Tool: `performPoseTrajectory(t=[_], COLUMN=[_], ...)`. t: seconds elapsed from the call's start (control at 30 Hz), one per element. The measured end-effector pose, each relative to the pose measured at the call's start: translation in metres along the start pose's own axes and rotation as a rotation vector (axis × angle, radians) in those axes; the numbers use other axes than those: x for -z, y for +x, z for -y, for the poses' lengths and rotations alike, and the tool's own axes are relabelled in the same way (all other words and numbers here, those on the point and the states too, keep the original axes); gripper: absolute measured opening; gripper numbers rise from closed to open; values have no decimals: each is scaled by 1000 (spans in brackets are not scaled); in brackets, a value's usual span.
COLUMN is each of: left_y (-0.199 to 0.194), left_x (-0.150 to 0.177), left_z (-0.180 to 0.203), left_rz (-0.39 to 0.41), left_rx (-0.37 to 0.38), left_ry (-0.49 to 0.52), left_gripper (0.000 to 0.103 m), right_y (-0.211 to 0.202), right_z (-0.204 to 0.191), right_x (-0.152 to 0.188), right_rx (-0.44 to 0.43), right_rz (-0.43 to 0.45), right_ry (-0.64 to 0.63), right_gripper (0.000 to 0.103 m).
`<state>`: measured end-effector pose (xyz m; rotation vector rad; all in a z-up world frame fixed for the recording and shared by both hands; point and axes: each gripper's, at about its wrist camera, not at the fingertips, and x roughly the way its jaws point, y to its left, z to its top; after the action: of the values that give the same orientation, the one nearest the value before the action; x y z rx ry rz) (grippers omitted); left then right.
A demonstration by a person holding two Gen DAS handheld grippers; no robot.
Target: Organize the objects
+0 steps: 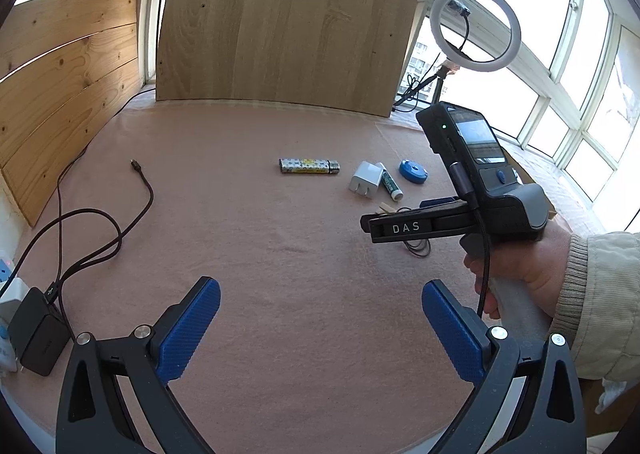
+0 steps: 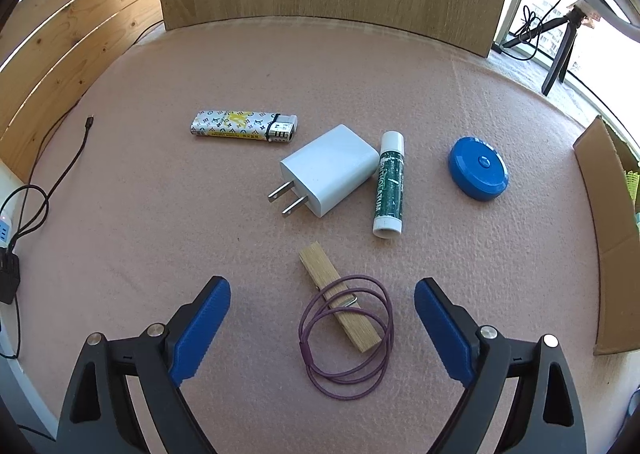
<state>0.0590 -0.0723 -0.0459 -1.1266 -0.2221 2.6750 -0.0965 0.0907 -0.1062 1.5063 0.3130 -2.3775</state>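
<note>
On the pink cloth-covered table (image 2: 160, 254), the far left held a dark cable (image 2: 68, 161) trailing toward the edge, its free plug end lying on the cloth. Right of it lay a patterned lighter (image 2: 240, 127), flat and lengthwise, apart from the rest. Next came a white wall charger (image 2: 332, 167) with its two prongs pointing toward the camera's lower left, and just beside its right edge a green-labelled glue stick (image 2: 388, 185) lay on its side, apparently touching the charger. Below these, a wooden clothespin (image 2: 340, 298) lay at a slant, with a purple elastic loop (image 2: 348, 338) draped across it. Farther right sat a blue round case (image 2: 478, 169), well apart from the glue stick, and at the right edge stood a cardboard box (image 2: 608, 238).

The left gripper (image 1: 320, 328) hovered over bare cloth with its blue pads spread wide and nothing between them. The right gripper (image 2: 322, 328), held in a hand (image 1: 516, 274) with a beige sleeve, also stood spread to its widest, with the clothespin and elastic loop lying between the fingers, untouched.
</note>
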Motion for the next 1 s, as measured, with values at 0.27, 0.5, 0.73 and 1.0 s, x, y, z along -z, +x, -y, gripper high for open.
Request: performPoseTrajectory(t=[0.27,0.5,0.73,1.0], left_y=[12,13,21,37], left_x=[12,13,0,0], left_z=[-50,-79,-64,-32], left_rz=[-46,-71,-80,-114], left_rx=[-128,-194,-206,-185], left_ry=[-75,-119,-86,-42], left_gripper=[102,102,102,102], right_y=[-19,-14,14,23], right_z=[-6,11,12,14], right_x=[-3,-9,-45,-53], right_rx=[0,-10,-52,-58], right_rz=[67,96,91,86], right_ry=[-126,-124,-136,-214], right_gripper=[91,91,90,30])
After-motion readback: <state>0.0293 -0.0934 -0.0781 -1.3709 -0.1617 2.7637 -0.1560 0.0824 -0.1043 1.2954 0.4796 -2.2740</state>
